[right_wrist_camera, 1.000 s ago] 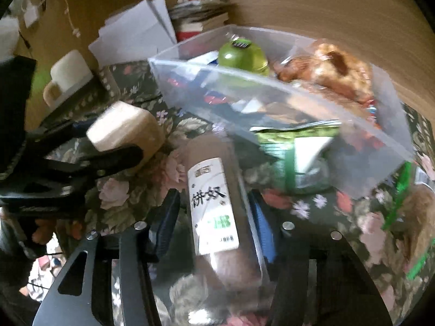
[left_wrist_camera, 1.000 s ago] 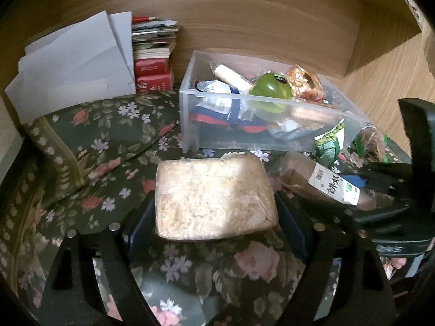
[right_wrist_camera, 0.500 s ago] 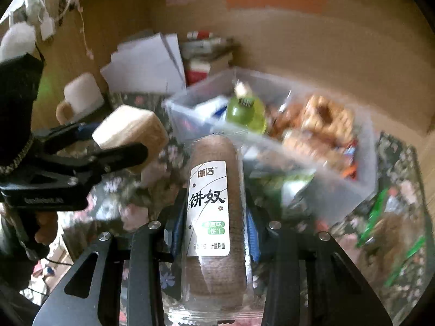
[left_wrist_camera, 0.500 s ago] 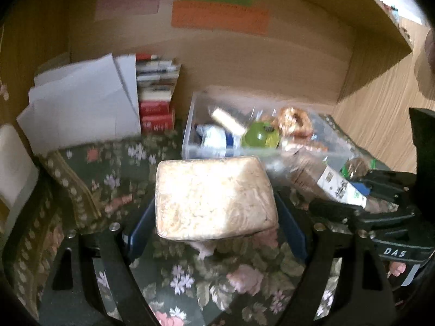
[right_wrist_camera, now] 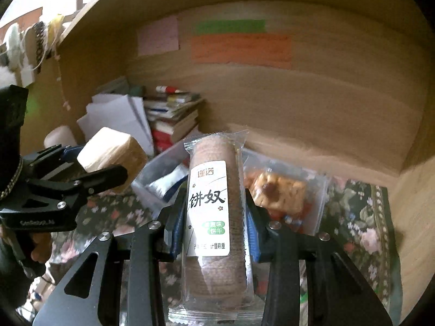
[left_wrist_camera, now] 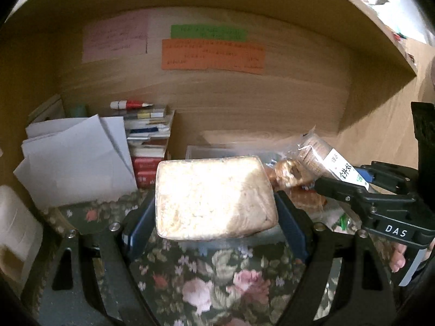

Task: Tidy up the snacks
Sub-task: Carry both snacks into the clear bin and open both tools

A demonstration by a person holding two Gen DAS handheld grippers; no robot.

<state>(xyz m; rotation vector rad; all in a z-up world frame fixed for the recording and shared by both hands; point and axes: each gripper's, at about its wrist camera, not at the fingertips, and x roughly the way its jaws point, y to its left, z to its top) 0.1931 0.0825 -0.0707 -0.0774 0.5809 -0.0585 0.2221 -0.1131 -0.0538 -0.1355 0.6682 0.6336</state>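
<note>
My left gripper [left_wrist_camera: 214, 214] is shut on a pale rice-cracker block [left_wrist_camera: 213, 198] in clear wrap and holds it in the air above the floral cloth. It also shows at the left of the right wrist view [right_wrist_camera: 112, 159]. My right gripper [right_wrist_camera: 212, 217] is shut on a brown biscuit roll [right_wrist_camera: 210, 203] with a white label, held up in front of the clear snack bin [right_wrist_camera: 319, 190]. The roll shows at the right of the left wrist view [left_wrist_camera: 330, 160]. The bin [left_wrist_camera: 206, 150] holds several wrapped snacks and is mostly hidden behind the two held items.
A stack of books [left_wrist_camera: 148, 146] and white papers [left_wrist_camera: 78, 160] stand at the back left against the wooden wall. Coloured notes [left_wrist_camera: 212, 54] hang on the wall. A floral cloth [left_wrist_camera: 214, 277] covers the surface. A wooden side panel [right_wrist_camera: 413, 217] closes the right.
Both grippers have risen and tilted up with their snacks held. The bin has dropped lower in view and the back wall with its notes now fills the upper frames.
</note>
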